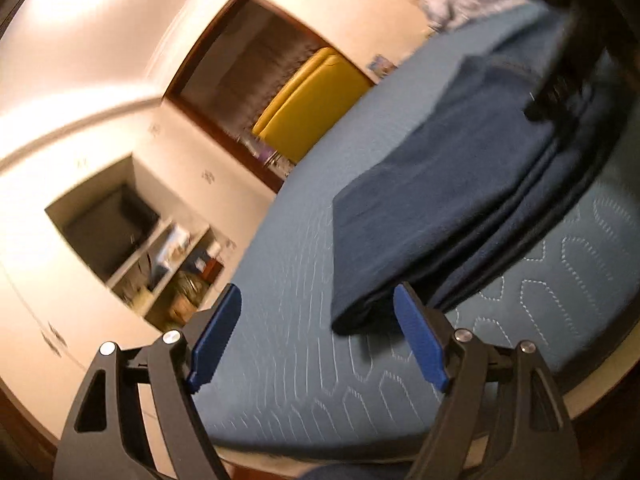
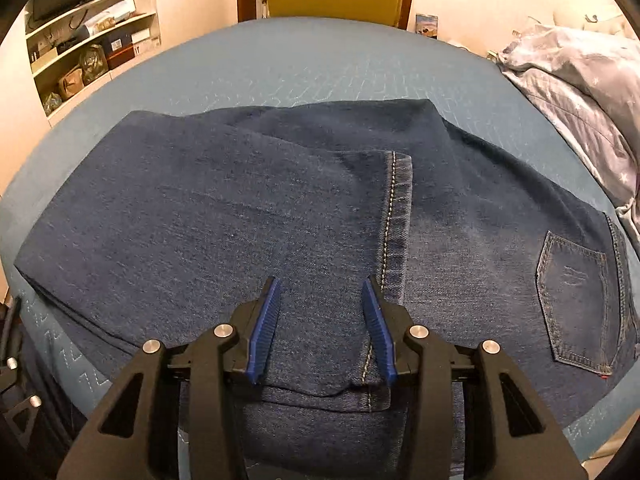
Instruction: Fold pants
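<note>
Left wrist view, L to R: built-in shelf niche at lower left w/ a dark TV above and bags/boxes on the shelves, too blurred to name. Yellow chair in the doorway, upper centre. Left gripper at bottom: jaws wide apart, nothing between them, just off the near fold edge of the jeans. The jeans lie folded, in layers, on the blue quilted bed cover, right half of frame. At upper right, a dark shape over the jeans, prob. the other gripper, but blur makes that uncertain.

Right wrist view, L to R: same shelves upper left, holding clear bags, boxes and a tan pouch. Right gripper at bottom centre, jaws part open, hovering above the denim; pads don't seem to pinch any cloth. Leg hem w/ pale stitching lies across the thigh area, so the legs are doubled over toward the waist. Back pocket at right, rumpled grey starred duvet at upper right.

Progress: lengthwise and first crosswise folds look done; likely one more fold, or just tidying, left.
</note>
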The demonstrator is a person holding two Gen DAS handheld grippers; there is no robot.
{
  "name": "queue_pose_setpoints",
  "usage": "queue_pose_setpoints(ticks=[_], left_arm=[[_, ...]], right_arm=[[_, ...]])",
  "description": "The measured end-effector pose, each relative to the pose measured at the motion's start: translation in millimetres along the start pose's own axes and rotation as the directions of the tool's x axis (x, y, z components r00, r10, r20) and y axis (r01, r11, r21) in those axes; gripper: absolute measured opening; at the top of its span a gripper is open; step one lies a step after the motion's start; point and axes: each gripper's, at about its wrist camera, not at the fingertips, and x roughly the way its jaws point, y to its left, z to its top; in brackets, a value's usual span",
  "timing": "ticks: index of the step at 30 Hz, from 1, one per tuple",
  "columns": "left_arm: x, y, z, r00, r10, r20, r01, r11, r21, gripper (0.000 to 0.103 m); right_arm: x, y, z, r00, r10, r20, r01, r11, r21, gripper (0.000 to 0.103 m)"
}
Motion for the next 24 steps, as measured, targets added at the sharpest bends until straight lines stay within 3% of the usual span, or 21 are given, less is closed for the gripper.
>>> queue_pose_setpoints(ticks=[3,9,11,15,18,21,24], left_arm=[[15,-19,7,0.999,-0.009,-0.033,0.013,0.990,0.142,0.079],[37,-12,7,0.991,0.003,-0.135,0.027,0.975,0.219,0.080],[39,-14,7,0.992,0.025,-0.121,0.010,0.960,0.279,0.080],[38,-8,17,0.992,0.052,-0.116,-0.016,0.955,0.297,0.084],[52,-6,5,0.982,-0.011,-0.186,0.063,0.958,0.281,0.085],[51,-13,-8,0.985,-0.008,-0.172,0.065,0.942,0.328,0.085],[51,-8,-12,0.985,-0.041,-0.170,0.088,0.955,0.284,0.088]], right_arm=[[1,1,0,1.000,0.001,-0.002,-0.001,1.000,0.003,0.042],[1,-5,2,1.000,0.001,-0.003,-0.001,1.000,0.002,0.042],[1,-4,1,1.000,-0.001,-0.004,0.001,1.000,-0.003,0.042],[1,-4,0,1.000,0.000,-0.004,0.000,1.000,-0.003,0.043],[1,-3,1,1.000,-0.001,-0.010,0.001,1.000,-0.012,0.043],[2,-6,1,1.000,0.019,-0.020,-0.019,1.000,-0.008,0.042],[3,-6,2,1.000,0.017,-0.018,-0.017,1.000,-0.009,0.042]])
